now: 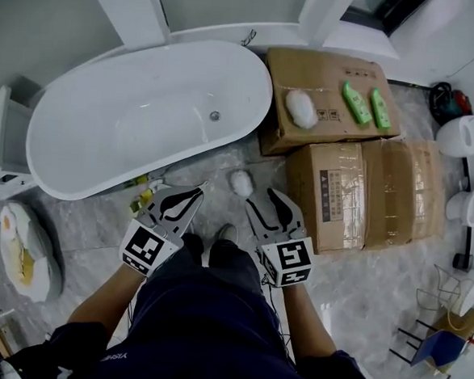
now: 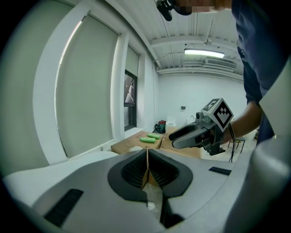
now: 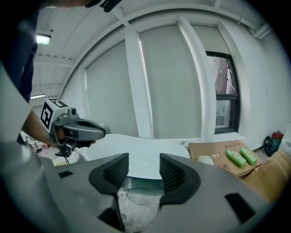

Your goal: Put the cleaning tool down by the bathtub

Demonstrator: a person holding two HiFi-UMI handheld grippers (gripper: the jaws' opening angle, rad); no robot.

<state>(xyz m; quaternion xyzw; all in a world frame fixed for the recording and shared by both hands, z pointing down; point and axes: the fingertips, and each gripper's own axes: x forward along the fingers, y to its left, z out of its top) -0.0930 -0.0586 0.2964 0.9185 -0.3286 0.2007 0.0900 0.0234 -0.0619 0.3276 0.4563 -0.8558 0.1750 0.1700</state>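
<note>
Down on the grey marble floor lies the cleaning tool, a white fluffy pad, just beside the foot end of the white bathtub and near the corner of the lower cardboard box, and neither claw touches it. The left gripper hovers above the floor close to the tub's outer wall, and its own view shows the left gripper's two black ribbed pads pressed together with nothing between them. Over to the right gripper, held level with its partner and just short of the pad: jaws spread apart, and its own view shows the right gripper empty, with bare floor and the tub rim in the gap. The two grippers sit side by side above the person's dark trousers, marker cubes facing up. Beyond them, the upper cardboard box stands against the tub's end, carrying a second white fluffy lump and two green bottles lying flat side by side. White fixtures line the right edge, well apart from the action.
</note>
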